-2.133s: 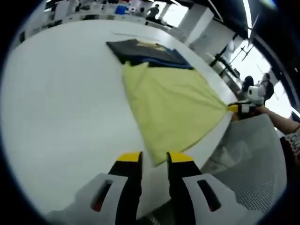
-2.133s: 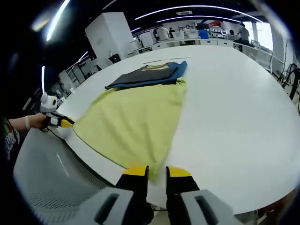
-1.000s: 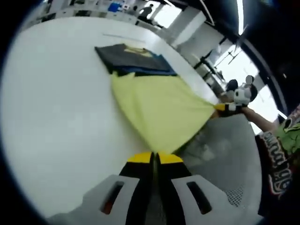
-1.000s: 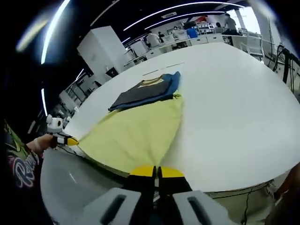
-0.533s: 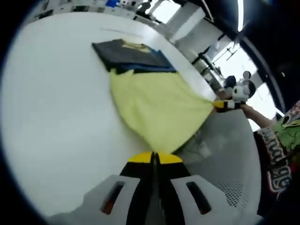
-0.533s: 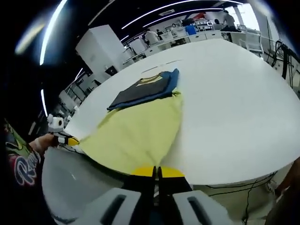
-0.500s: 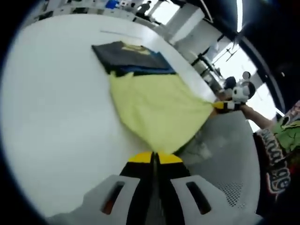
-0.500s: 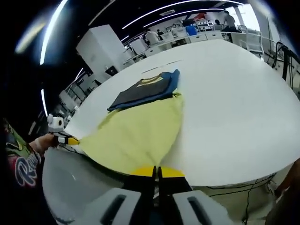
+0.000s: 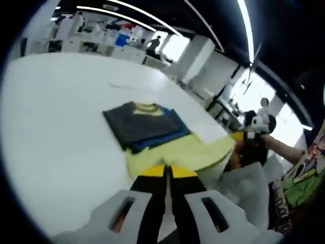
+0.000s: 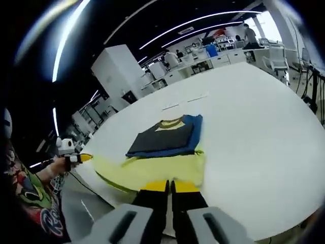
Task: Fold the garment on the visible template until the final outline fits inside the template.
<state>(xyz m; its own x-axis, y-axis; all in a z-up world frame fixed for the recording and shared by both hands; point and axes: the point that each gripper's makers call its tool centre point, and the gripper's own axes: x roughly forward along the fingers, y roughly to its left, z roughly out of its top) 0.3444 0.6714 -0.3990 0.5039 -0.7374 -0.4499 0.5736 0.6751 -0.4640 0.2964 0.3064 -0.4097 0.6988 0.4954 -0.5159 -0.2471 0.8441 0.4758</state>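
Yellow garment (image 9: pixel 175 155) hangs stretched above the white bench (image 9: pixel 56 127), both near corners pinched by the left hand-held gripper (image 9: pixel 166 170) and right hand-held gripper (image 10: pixel 169 186), near a folded dark-and-blue shirt stack (image 10: pixel 165 138).

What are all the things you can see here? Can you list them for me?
Yellow garment: one, pale yellow, lifted at its near edge off the table, stretched between both tools.
Folded clothes pile: one, dark grey on top with blue under it and a yellow collar, lying flat just beyond the yellow garment.
Table: one, white, large and rounded, under everything.
Mesh chair: one, grey, at the table's near edge.
Desks and people: several, small and blurry, far at the back of the room.
Left tool: one, yellow tips, shut on the garment's edge.
Right tool: one, yellow tips, shut on the garment's edge.
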